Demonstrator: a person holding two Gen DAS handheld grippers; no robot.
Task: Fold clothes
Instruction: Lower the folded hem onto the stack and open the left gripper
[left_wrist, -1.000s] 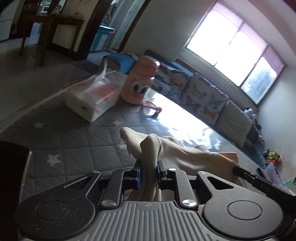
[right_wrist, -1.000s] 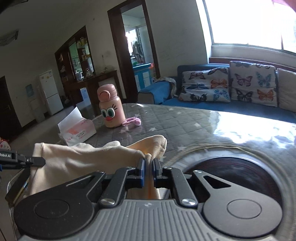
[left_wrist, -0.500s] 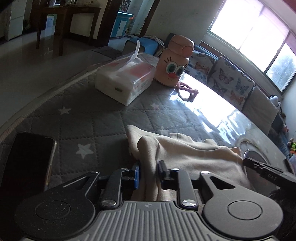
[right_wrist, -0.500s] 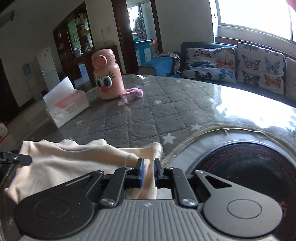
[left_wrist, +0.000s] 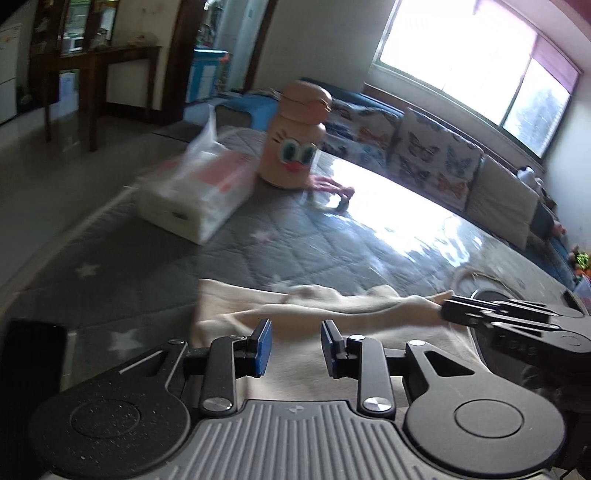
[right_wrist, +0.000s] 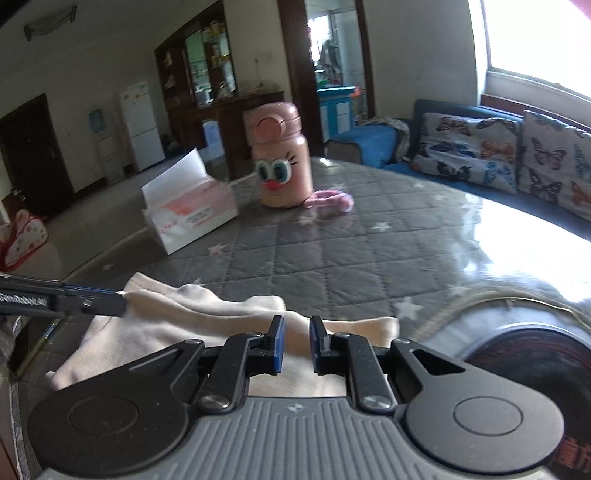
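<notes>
A cream garment (left_wrist: 325, 306) lies folded and low on the grey quilted table cover (left_wrist: 295, 236), its far edge rumpled. My left gripper (left_wrist: 296, 347) hovers at its near left part; its jaws are opening, and cloth shows below the gap without the pads pressing on it. In the right wrist view the same garment (right_wrist: 177, 317) spreads to the left. My right gripper (right_wrist: 297, 345) stands over its right end, open by a narrow gap with nothing pinched. Each gripper also shows in the other's view: the right gripper (left_wrist: 495, 317), the left gripper (right_wrist: 62, 299).
A tissue box (right_wrist: 192, 210), a pink bottle with a cartoon face (right_wrist: 280, 162) and a pink strap (right_wrist: 330, 197) stand at the far side. A dark phone (left_wrist: 33, 354) lies near the left edge. A round dark hotplate (right_wrist: 524, 354) sits at the right. A sofa (right_wrist: 480, 155) lies beyond.
Both grippers held raised bunches of the garment, then lowered them. Both have now let go, and the cloth lies flat on the table.
</notes>
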